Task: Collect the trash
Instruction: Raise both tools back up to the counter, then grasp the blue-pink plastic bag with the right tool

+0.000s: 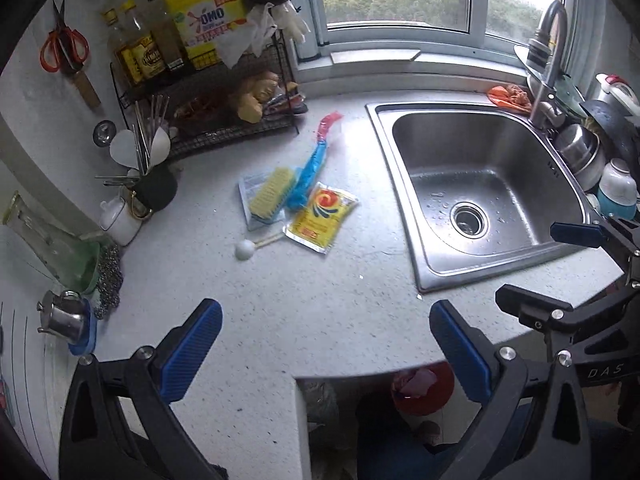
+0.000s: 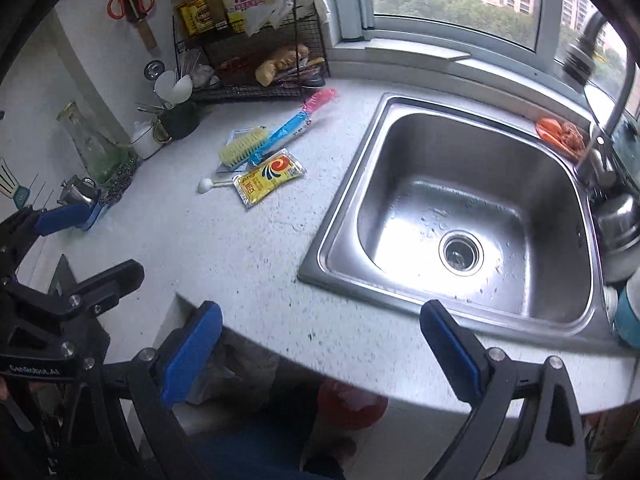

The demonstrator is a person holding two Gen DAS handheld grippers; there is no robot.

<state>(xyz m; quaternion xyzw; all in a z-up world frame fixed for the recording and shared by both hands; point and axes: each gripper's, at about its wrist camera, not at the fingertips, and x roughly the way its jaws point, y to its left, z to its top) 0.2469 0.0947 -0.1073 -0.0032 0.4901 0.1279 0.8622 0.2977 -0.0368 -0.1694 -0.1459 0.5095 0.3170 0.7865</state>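
While both tools gape, the yellow packet (image 1: 321, 218) lies well ahead.

You hold your left gripper (image 1: 326, 350) and right gripper (image 2: 320, 354) side by side, both jaws spread wide and empty.

Right gripper (image 2: 320, 352) wide open over front edge of speckled bench (image 2: 248, 248), empty steel sink (image 2: 472, 216) at right, yellow sachet (image 2: 269, 177), yellow brush (image 2: 243, 146), blue-pink wrapper (image 2: 298, 120) clustered mid-bench, left gripper (image 2: 60, 216) at left edge, red bin (image 2: 352, 404) below.
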